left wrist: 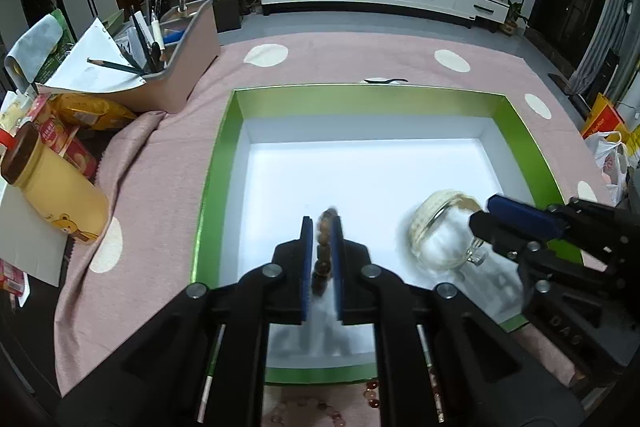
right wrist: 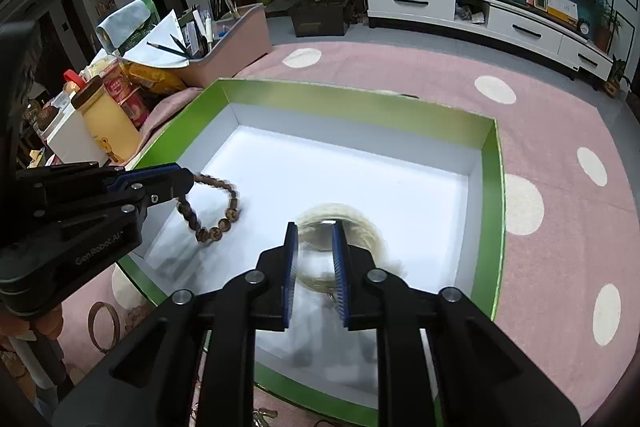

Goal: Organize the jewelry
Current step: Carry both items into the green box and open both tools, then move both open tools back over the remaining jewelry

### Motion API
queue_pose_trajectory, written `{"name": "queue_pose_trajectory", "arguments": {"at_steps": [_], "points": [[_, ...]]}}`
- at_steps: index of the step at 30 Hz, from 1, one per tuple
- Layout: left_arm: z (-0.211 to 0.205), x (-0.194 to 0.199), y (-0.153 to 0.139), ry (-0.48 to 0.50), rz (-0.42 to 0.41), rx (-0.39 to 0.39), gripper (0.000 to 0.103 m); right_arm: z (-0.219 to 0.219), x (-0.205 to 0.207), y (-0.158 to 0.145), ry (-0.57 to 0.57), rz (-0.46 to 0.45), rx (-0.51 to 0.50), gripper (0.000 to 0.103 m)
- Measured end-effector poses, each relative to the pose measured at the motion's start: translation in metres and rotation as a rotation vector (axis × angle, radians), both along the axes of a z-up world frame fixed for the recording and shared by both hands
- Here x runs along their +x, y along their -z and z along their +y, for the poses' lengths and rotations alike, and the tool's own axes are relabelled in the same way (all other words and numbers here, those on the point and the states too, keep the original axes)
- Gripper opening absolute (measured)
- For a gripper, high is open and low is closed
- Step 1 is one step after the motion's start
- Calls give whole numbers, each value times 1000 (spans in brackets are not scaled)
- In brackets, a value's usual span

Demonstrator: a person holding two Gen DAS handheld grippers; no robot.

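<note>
We have both grippers over the green-walled box [left wrist: 216, 163] with the white floor, which sits on the pink dotted tablecloth [left wrist: 160, 155], so we judge the step in hand to be setting two bracelets down inside it.

Our left gripper [left wrist: 323, 227] has its jaws at a narrow gap with the brown wooden-bead bracelet [left wrist: 323, 251] hanging between the blue pads; the strand blurs, and we cannot tell whether the pads still press on it. Our right gripper [right wrist: 314, 239] also shows a narrow gap, with the pale cream bangle [right wrist: 372, 231] between its pads, blurred too, so the grip there is equally unclear. Both pieces are above the box's near half, the beads toward its left wall, the bangle toward its right.

Next, we judge, each piece needs a clean release onto the white floor, well apart from the other, before we lift away.

The right wrist view shows the bead bracelet as a whole loop dangling from the left gripper's tip, its low end near the floor; the left wrist view gives only an edge-on strand. The left view shows the bangle's full ring beside the right gripper. More beads [left wrist: 370, 397] lie on the cloth by the box's near edge.
</note>
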State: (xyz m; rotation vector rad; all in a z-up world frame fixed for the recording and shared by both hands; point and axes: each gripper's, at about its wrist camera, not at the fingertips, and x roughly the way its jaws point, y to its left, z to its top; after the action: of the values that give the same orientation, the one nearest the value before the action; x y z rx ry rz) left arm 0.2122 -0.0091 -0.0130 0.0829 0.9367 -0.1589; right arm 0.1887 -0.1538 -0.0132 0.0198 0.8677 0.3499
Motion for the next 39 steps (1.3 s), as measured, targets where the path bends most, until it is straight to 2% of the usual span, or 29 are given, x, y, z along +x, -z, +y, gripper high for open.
{"name": "queue_pose_trajectory", "arguments": {"at_steps": [1,5,6,8,9,13,18,23,29,35,39], "points": [[1,-2,-1,-2,-7,1,29,-4,-3,-4,9,-8,11,37],[6,-13,-9,-13,-31,-4,52,-19,-16,-17,34,-33,69,41],[7,-18,-11,-16,-37,3,59,-23,-24,-20,43,-41,78,47],[8,-26,-14,-12,-48,15,64,-28,-36,-25,48,-55,95,53],[10,-31,-15,-15,-51,22,71,-31,-44,-27,49,-60,104,57],[19,-57,-21,-33,-66,33,80,-39,-72,-33,55,-73,128,62],[38,-92,-25,-63,-74,21,85,-45,-108,-35,58,-87,146,67],[63,-125,-24,-112,-76,13,86,-53,-141,-33,68,-89,169,67],[97,-164,-8,-204,-45,-11,86,-59,-166,-23,99,-67,179,68],[112,-193,14,-204,-5,-78,86,-61,-184,-7,128,-32,180,68],[108,-205,24,-176,-8,-76,86,-59,-192,9,135,-8,160,68]]}}
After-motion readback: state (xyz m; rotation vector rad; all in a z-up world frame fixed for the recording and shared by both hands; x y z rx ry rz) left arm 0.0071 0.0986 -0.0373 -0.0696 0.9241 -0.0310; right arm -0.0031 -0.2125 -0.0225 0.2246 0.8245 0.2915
